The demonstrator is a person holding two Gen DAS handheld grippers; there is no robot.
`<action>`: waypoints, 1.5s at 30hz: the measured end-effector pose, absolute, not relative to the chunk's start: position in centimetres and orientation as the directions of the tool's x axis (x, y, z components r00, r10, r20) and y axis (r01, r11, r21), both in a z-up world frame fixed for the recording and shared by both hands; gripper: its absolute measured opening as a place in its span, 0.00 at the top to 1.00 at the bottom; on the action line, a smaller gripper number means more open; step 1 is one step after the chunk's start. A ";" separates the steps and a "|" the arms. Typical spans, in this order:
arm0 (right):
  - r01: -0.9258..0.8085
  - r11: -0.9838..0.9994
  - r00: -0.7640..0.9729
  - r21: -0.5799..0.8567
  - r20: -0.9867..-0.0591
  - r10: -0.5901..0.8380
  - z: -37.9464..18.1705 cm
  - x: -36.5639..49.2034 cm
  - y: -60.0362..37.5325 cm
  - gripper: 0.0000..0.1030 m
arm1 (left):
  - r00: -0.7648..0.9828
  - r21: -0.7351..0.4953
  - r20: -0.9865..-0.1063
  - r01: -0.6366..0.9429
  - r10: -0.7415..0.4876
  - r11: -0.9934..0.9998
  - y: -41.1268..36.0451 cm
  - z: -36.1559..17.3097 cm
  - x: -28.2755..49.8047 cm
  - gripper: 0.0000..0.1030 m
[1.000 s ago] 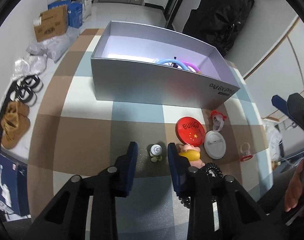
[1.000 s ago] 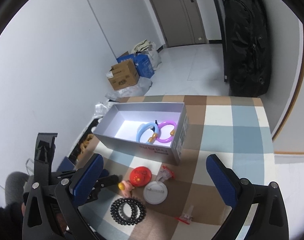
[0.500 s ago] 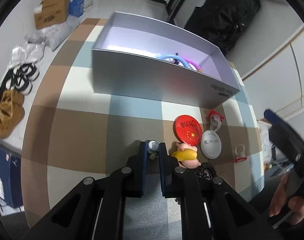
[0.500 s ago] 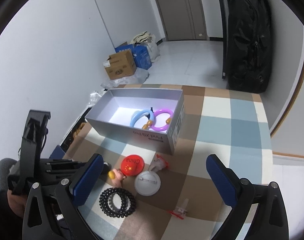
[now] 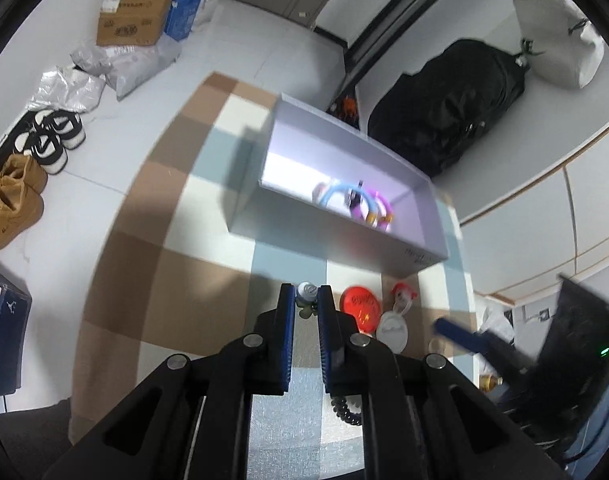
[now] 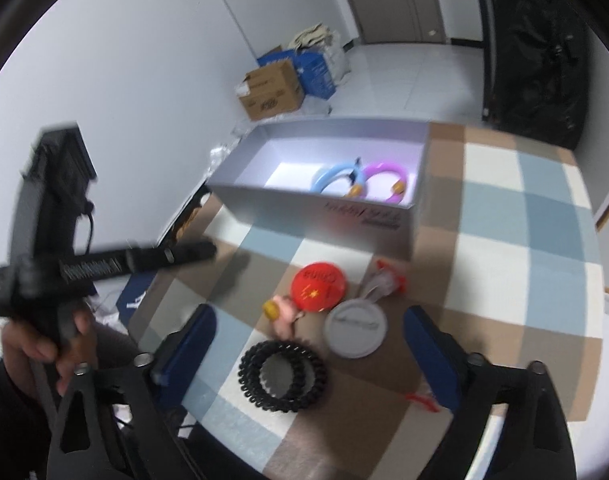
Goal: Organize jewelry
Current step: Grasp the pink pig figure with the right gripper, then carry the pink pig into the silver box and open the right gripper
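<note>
Clamping a small white-and-green charm between its blue pads, the left gripper has its jaws drawn nearly together, with the trinket pinched right at the fingertips, probably so it can be dropped cleanly. It hangs over the checked brown, blue and cream cloth, on the near side of the open grey cardboard box. That box looks like the collecting place: a light-blue ring and a purple ring already lie at its right end, leaving the left part of its floor bare.

The right gripper has nothing between its pads; its jaws are wide but closing as they straddle the coiled black hair tie, which lies flat on the cloth and looks like the next pick. Crowded just beyond it are a small pink figurine, a red round badge and a white round badge, so the fingers have little spare room on the far side. A clear clip with red ends sits nearer the box. The box's near wall stands upright between the charm and the interior, so I judge the charm must be carried over the rim.
</note>
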State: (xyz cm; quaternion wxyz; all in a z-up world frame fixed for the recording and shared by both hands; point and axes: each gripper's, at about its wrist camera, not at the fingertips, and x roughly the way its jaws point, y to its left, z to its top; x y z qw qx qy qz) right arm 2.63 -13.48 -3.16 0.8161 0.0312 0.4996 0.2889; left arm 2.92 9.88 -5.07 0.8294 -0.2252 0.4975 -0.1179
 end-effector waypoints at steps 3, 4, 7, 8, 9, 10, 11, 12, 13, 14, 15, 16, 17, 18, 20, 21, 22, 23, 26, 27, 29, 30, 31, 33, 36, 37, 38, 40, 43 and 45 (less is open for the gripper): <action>-0.459 0.823 0.295 0.335 -0.816 0.497 -4.0 2.6 -12.2 0.29 | 0.491 -0.506 -0.757 -0.020 -0.432 0.862 10.1 -4.7 2.9 0.94; -0.463 0.820 0.285 0.337 -0.819 0.498 -4.2 2.7 -11.9 0.32 | 0.495 -0.506 -0.754 -0.016 -0.433 0.862 10.3 -4.7 2.9 0.94; -0.481 0.814 0.265 0.326 -0.831 0.489 -4.7 2.8 -10.8 0.43 | 0.499 -0.507 -0.749 -0.008 -0.436 0.862 10.6 -4.5 2.9 0.94; -0.486 0.814 0.264 0.318 -0.835 0.484 -4.9 2.9 -10.5 0.46 | 0.497 -0.505 -0.750 -0.005 -0.436 0.863 10.7 -4.5 2.8 0.94; -0.492 0.814 0.262 0.308 -0.839 0.476 -5.0 2.9 -10.0 0.49 | 0.493 -0.502 -0.753 -0.001 -0.436 0.865 10.7 -4.6 2.8 0.94; -0.494 0.816 0.262 0.299 -0.844 0.468 -5.2 3.0 -9.8 0.50 | 0.492 -0.502 -0.753 0.002 -0.438 0.865 10.9 -4.5 2.8 0.94; -0.497 0.821 0.262 0.281 -0.853 0.451 -5.5 3.1 -9.4 0.53 | 0.492 -0.504 -0.751 0.003 -0.441 0.864 11.0 -4.6 2.8 0.94; -0.499 0.827 0.264 0.260 -0.863 0.431 -5.7 3.2 -9.0 0.56 | 0.491 -0.507 -0.750 0.004 -0.443 0.862 11.1 -4.6 2.8 0.94; -0.498 0.831 0.266 0.247 -0.869 0.417 -5.9 3.2 -8.9 0.58 | 0.491 -0.507 -0.750 0.003 -0.443 0.862 11.1 -4.6 2.8 0.94; -0.498 0.834 0.266 0.236 -0.874 0.406 -6.1 3.3 -8.6 0.63 | 0.491 -0.506 -0.751 0.002 -0.442 0.863 11.2 -4.6 2.8 0.94; -0.500 0.835 0.263 0.230 -0.879 0.399 -6.2 3.3 -8.4 0.67 | 0.491 -0.507 -0.750 0.003 -0.442 0.862 11.3 -4.6 2.9 0.94; -0.503 0.836 0.261 0.220 -0.883 0.390 -6.3 3.3 -8.1 0.68 | 0.492 -0.507 -0.749 0.003 -0.443 0.862 11.3 -4.6 2.9 0.94; -0.506 0.839 0.272 0.200 -0.886 0.375 -6.3 3.3 -7.9 0.74 | 0.494 -0.505 -0.749 0.004 -0.441 0.863 11.3 -4.5 2.9 0.94; -0.509 0.839 0.272 0.191 -0.889 0.368 -6.2 3.4 -7.6 0.73 | 0.496 -0.503 -0.749 0.005 -0.439 0.864 11.3 -4.5 2.9 0.94; -0.511 0.840 0.277 0.183 -0.890 0.362 -6.1 3.4 -7.4 0.74 | 0.499 -0.500 -0.748 0.009 -0.437 0.866 11.3 -4.4 2.9 0.94; -0.510 0.842 0.282 0.176 -0.890 0.358 -6.1 3.4 -7.3 0.74 | 0.500 -0.497 -0.748 0.010 -0.435 0.867 11.2 -4.4 2.9 0.94; -0.510 0.842 0.287 0.173 -0.889 0.357 -6.1 3.3 -7.3 0.74 | 0.502 -0.493 -0.749 0.013 -0.433 0.870 11.1 -4.3 2.9 0.94; -0.510 0.842 0.289 0.174 -0.888 0.358 -6.0 3.2 -7.3 0.74 | 0.502 -0.491 -0.749 0.017 -0.432 0.871 11.0 -4.3 2.9 0.94; -0.506 0.844 0.297 0.180 -0.882 0.366 -5.8 3.3 -7.3 0.74 | 0.506 -0.484 -0.749 0.024 -0.428 0.875 10.9 -4.1 2.8 0.94; -0.502 0.845 0.301 0.184 -0.879 0.370 -5.7 3.2 -7.4 0.74 | 0.508 -0.483 -0.748 0.026 -0.428 0.875 10.9 -4.0 2.7 0.94; -0.493 0.844 0.298 0.212 -0.870 0.392 -5.3 3.4 -7.7 0.74 | 0.510 -0.482 -0.747 0.025 -0.426 0.876 10.9 -4.0 2.7 0.94; -0.490 0.843 0.299 0.222 -0.866 0.402 -5.2 3.5 -7.7 0.74 | 0.512 -0.481 -0.747 0.024 -0.424 0.876 11.0 -3.9 2.7 0.94; -0.488 0.841 0.299 0.233 -0.861 0.412 -5.0 3.4 -7.6 0.74 | 0.512 -0.482 -0.747 0.022 -0.424 0.876 10.9 -3.9 2.7 0.94; -0.482 0.838 0.304 0.255 -0.849 0.433 -4.5 3.5 -7.8 0.74 | 0.516 -0.484 -0.745 0.020 -0.424 0.875 10.8 -3.8 2.8 0.94; -0.472 0.833 0.314 0.289 -0.828 0.465 -3.7 3.9 -8.4 0.74 | 0.520 -0.485 -0.739 0.031 -0.429 0.874 10.6 -3.3 3.1 0.94; -0.472 0.830 0.322 0.298 -0.818 0.477 -3.2 4.0 -8.6 0.74 | 0.525 -0.482 -0.736 0.036 -0.427 0.876 10.5 -3.1 3.2 0.94; -0.472 0.829 0.334 0.299 -0.809 0.483 -2.7 4.2 -8.8 0.74 | 0.533 -0.475 -0.733 0.043 -0.423 0.879 10.4 -2.7 3.3 0.94; -0.474 0.825 0.355 0.307 -0.791 0.498 -1.8 4.3 -9.1 0.74 | 0.552 -0.460 -0.725 0.059 -0.412 0.886 10.2 -2.1 3.7 0.94; -0.469 0.823 0.388 0.320 -0.763 0.517 -0.6 4.7 -9.5 0.74 | 0.572 -0.443 -0.717 0.068 -0.399 0.894 9.9 -1.4 4.2 0.94; -0.459 0.824 0.406 0.331 -0.748 0.526 0.1 5.1 -10.0 0.74 | 0.571 -0.447 -0.715 0.070 -0.403 0.892 9.7 -1.4 4.7 0.94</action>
